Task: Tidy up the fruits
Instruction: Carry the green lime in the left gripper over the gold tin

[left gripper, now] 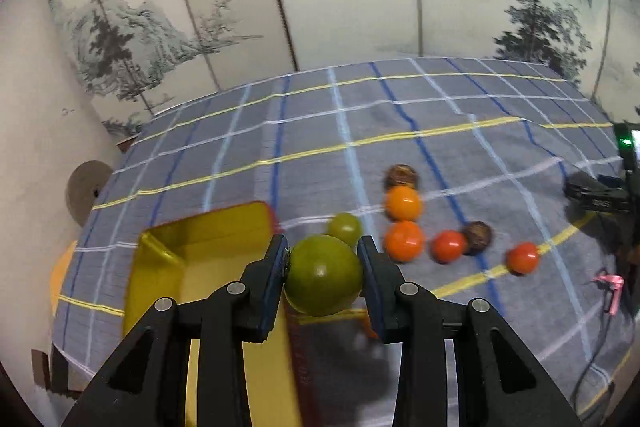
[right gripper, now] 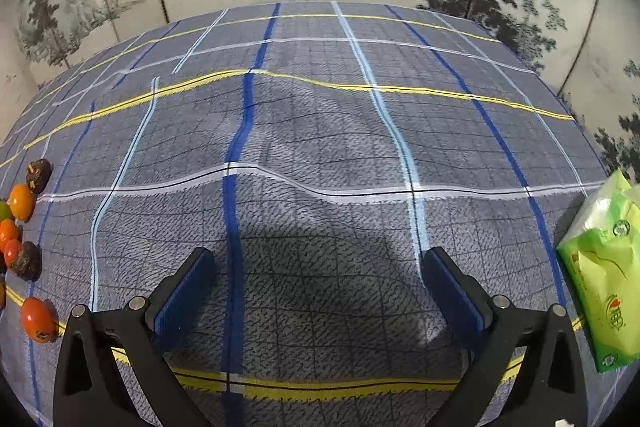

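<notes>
One green fruit (left gripper: 322, 281) clamped (left hand-held gripper (left gripper: 323, 259)); airborne

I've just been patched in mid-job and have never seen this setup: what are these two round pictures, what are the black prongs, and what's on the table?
There is no robot arm here. A person holds one pair of tongs in each hand, and a wide-angle camera on each looks forward along its two fingers, which is why the pictures look round and bent.

The left view shows the left tongs shut on a green fruit, held off the table beside a yellow tray. On the checked tablecloth beyond lie a smaller green fruit, two orange fruits, two red ones and two dark brown ones.

The right view shows the right tongs open and empty over bare cloth. A green packet of tissues lies at its right edge, and the same fruits show at its left edge.
</notes>
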Tool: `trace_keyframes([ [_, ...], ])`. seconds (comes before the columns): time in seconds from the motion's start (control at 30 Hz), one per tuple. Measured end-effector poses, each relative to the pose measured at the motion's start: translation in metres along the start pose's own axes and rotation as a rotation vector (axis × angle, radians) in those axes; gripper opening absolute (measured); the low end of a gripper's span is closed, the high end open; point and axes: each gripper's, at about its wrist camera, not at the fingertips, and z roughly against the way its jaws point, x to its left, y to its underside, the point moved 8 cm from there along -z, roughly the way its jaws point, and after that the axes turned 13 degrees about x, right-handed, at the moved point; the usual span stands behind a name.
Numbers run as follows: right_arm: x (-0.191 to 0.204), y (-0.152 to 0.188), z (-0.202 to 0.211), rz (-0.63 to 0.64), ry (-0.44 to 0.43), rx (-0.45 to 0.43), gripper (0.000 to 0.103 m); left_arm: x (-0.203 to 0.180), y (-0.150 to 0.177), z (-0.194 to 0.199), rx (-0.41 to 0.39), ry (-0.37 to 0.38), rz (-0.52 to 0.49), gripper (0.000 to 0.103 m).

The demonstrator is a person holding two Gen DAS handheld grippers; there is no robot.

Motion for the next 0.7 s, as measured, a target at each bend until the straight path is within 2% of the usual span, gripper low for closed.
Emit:
trace_keyframes([
  [0.07, -0.001, -0.001, -0.002, -0.013, -0.007, 0.028, 0.103, 0.017, -0.003, -0.006, -0.005, -0.033, 0.010, 0.037],
  [0.2, -0.007, -0.008, -0.001, -0.093, -0.030, 0.016, 0.103, 0.049, -0.010, -0.020, 0.012, -0.064, 0.034, 0.037],
  [0.3, -0.008, -0.011, -0.003, -0.142, 0.003, 0.005, 0.103, 0.072, -0.014, -0.033, 0.045, -0.074, 0.061, 0.037],
  [0.4, -0.008, -0.011, -0.005, -0.156, 0.075, 0.015, 0.103, 0.091, -0.016, -0.050, 0.075, -0.074, 0.095, 0.037],
  [0.7, -0.012, -0.009, -0.006, -0.198, 0.116, 0.011, 0.103, 0.121, -0.024, -0.077, 0.122, -0.128, 0.122, 0.037],
])
